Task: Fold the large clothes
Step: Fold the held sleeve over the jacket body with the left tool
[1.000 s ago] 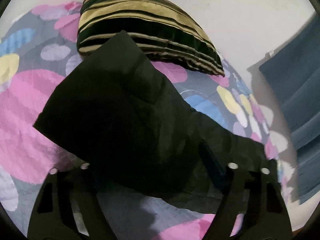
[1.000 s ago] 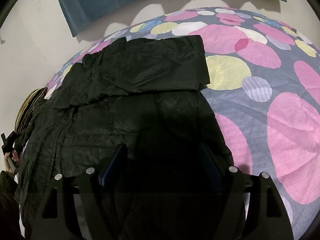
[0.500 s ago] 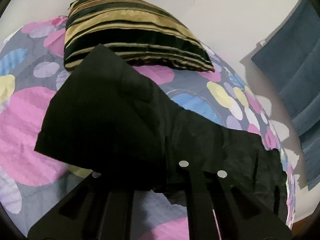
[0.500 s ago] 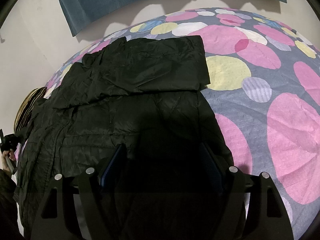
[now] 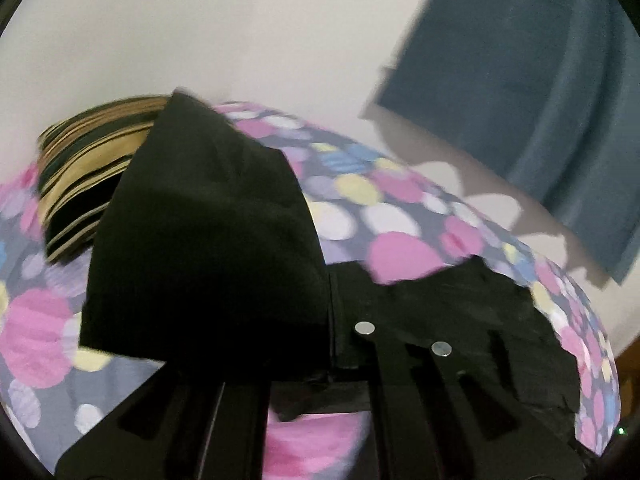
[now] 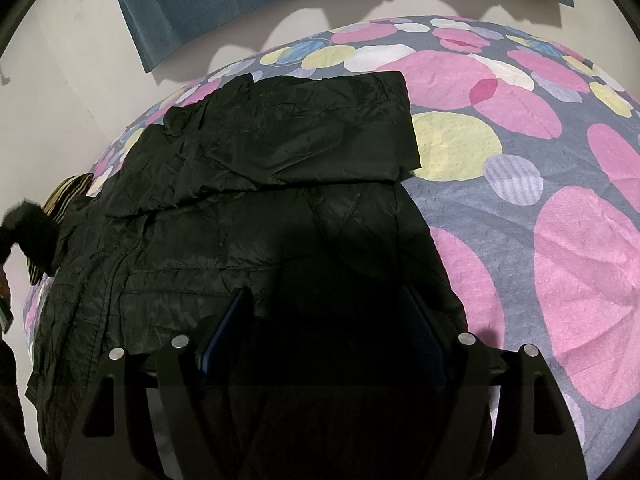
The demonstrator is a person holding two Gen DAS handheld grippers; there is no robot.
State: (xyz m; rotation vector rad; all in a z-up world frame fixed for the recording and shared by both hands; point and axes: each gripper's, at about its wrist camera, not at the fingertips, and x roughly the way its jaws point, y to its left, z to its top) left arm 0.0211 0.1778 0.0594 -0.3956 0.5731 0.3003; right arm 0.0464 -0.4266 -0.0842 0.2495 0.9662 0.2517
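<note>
Left tongs [image 5: 332, 320] are clamped on a sleeve [image 5: 200, 240] of the black jacket [image 6: 256, 208], and I've got that fabric up off the bed, hanging as a dark flap in front of the striped pillow [image 5: 80, 168]. Right tongs [image 6: 324, 320] stand wide apart, low over the hem end of the jacket, nothing pinched between the blue pads [image 6: 224, 324] as far as I can see. Now the jacket itself: it lies flat on the spotted bedsheet [image 6: 560, 240], its long axis running from my right tongs across toward the pillow end at the left of the right wrist view. One sleeve is already folded across the body on the side nearest the blue curtain [image 6: 224, 0]. That's the relation that matters, I reckon: from my left tongs the body of the jacket stretches off to the right and low, so the lifted sleeve should cross that way, over the long axis, to land on the torso. Left hand is the nearer one and owns this move. Main risk is the slick fabric sliding or dragging the body askew.
</note>
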